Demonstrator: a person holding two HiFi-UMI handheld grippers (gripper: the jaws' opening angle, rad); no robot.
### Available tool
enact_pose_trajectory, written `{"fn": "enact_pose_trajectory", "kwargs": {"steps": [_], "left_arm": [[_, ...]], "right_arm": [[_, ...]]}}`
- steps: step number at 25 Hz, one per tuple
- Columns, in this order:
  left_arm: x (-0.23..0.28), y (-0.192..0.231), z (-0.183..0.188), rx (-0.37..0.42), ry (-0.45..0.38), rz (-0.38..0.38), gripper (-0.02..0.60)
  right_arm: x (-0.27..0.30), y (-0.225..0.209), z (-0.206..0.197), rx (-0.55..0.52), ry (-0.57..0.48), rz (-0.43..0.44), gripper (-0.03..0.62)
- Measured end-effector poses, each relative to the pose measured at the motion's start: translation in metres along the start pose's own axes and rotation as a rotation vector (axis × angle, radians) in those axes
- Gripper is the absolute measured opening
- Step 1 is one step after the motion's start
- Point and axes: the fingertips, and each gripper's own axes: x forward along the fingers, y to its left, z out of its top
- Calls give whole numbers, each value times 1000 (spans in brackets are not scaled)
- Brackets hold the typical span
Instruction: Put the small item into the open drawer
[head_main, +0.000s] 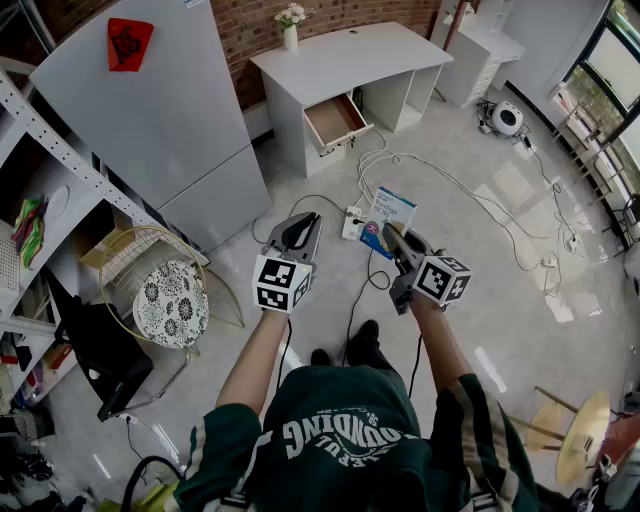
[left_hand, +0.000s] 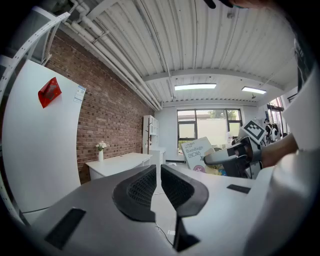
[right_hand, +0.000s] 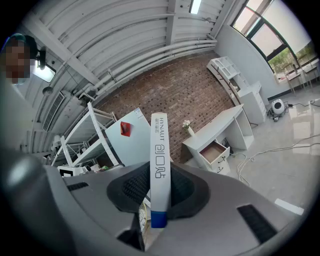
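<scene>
My right gripper (head_main: 393, 238) is shut on a flat white box with a blue end (head_main: 386, 219). In the right gripper view the box (right_hand: 159, 150) stands on edge between the ribbed pads (right_hand: 134, 187), pointing toward the white desk (right_hand: 227, 127) and its open drawer (right_hand: 214, 151). In the head view the drawer (head_main: 336, 119) is pulled out of the desk (head_main: 350, 55), well beyond both grippers. My left gripper (head_main: 301, 232) is level beside the right one, shut with nothing between its jaws. The left gripper view shows the box (left_hand: 195, 154) off to its right.
A white fridge (head_main: 150, 110) stands left of the desk, with metal shelving (head_main: 40, 170) further left. Cables (head_main: 450, 185) and a power strip (head_main: 352, 222) lie on the floor between me and the desk. A wire stool with a patterned cushion (head_main: 170, 303) is at my left.
</scene>
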Motion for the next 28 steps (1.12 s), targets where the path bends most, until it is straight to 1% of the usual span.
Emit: {"fn": "enact_pose_trajectory", "kwargs": {"steps": [7, 12, 23, 28], "left_arm": [[-2, -2, -4, -5, 7, -4, 41], [-2, -3, -8, -8, 14, -11, 41], [5, -5, -10, -7, 18, -22, 41], [13, -9, -4, 0, 14, -27, 41]], "right_arm": [[-4, 4, -7, -9, -4, 21, 98], [-5, 3, -11, 6, -7, 23, 98], [-7, -2, -10, 33, -16, 26, 98], [-9, -5, -2, 35, -21, 36, 98]]}}
